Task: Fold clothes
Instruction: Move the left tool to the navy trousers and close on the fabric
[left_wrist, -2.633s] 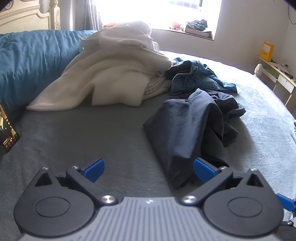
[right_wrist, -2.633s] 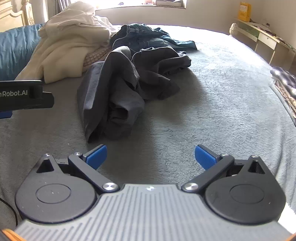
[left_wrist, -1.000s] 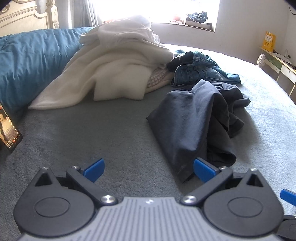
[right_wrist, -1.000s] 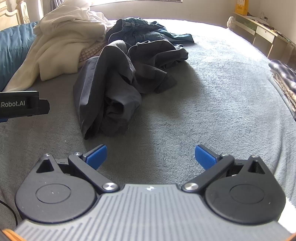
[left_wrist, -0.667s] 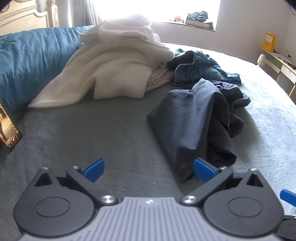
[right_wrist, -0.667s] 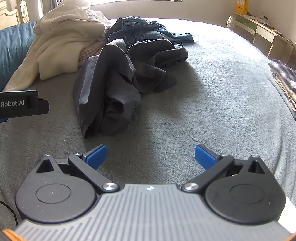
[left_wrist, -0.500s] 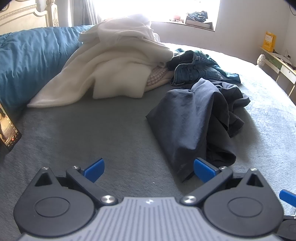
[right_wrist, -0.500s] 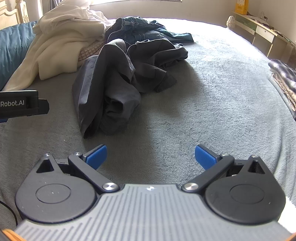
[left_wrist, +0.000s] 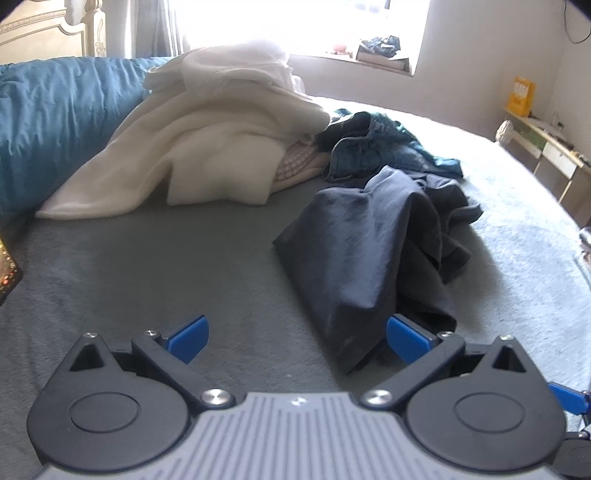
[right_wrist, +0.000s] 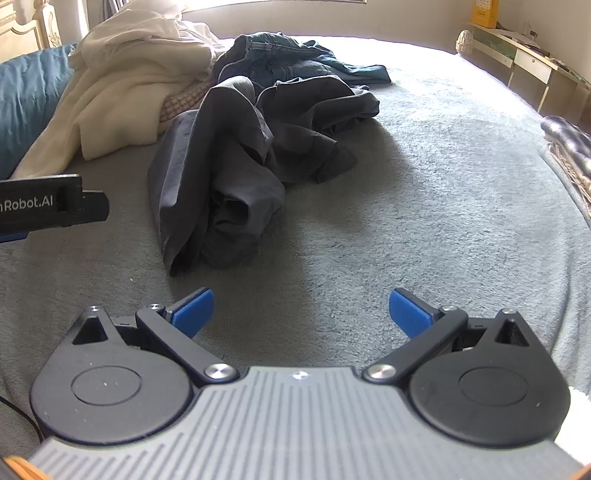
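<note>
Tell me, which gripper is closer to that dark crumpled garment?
Left. The left gripper has the dark garment by its right fingertip; the right gripper sits further back, apart.

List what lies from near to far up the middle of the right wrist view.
Open right gripper → bare grey bedspread → crumpled dark charcoal garment → rumpled blue denim jeans → sunlit wall under the window.

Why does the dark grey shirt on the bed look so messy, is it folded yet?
Not folded. The crumpled dark grey garment lies bunched in a lumpy heap on the grey bed cover, with loose creases and uneven edges.
</note>
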